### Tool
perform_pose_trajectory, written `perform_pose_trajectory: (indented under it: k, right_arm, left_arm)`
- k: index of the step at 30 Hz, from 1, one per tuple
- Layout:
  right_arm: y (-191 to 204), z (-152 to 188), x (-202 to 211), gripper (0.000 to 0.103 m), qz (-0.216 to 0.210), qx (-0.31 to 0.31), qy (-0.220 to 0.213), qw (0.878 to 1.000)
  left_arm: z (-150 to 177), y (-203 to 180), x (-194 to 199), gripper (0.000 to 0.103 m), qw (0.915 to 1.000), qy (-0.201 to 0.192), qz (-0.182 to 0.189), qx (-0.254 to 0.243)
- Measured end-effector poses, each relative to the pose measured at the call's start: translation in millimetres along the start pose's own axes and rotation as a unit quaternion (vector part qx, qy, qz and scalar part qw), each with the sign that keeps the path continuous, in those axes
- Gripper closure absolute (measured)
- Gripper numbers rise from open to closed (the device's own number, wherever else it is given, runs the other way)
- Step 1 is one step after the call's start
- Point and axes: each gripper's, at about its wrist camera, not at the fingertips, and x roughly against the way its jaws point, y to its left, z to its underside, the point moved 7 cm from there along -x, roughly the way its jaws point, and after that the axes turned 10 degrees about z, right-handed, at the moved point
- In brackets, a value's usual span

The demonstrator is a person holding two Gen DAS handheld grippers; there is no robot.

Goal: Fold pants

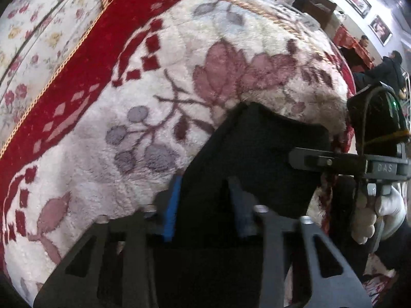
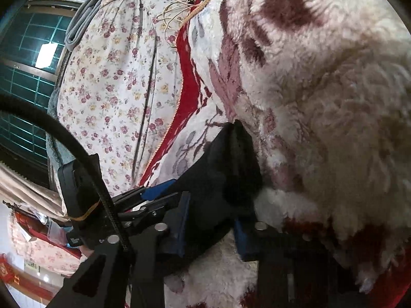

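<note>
Gripping the pants (image 1: 257, 154), both my tongs are clamped on dark cloth. My left tongs (image 1: 205, 205) have black fabric bunched between their blue pads; my right tongs (image 2: 210, 228) pinch another part of that garment.

Only one pair of pants shows, lying on a fluffy white blanket (image 1: 128, 179) with red borders and pink flowers, spread over a bed. From the left wrist view the black cloth runs up and to the right away from the tongs, ending in a squared edge near the right tongs (image 1: 359, 159), which a white-gloved hand (image 1: 390, 205) carries. From the right wrist view the pants (image 2: 231, 174) rise to a narrow peak pointing up the frame. Their full long axis I cannot tell, since much of the cloth is hidden under the tongs.

Behind the blanket lies one flowered sheet (image 2: 115, 77).
</note>
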Motion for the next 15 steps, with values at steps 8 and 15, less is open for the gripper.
perform_pose_trajectory:
  k: [8,15]
  right_arm:
    - [24.2,-2.0,22.0,0.087,-0.074,0.015,-0.026,0.997]
    - [80.2,0.6,51.3,0.087,-0.112,0.076,-0.044,0.990]
  left_arm:
    - [-3.4,-2.6,16.7,0.090,0.9984,-0.045,0.008,0.034]
    - [-2.0,-19.8,74.7,0.090,0.9945,-0.101,-0.010,0.026]
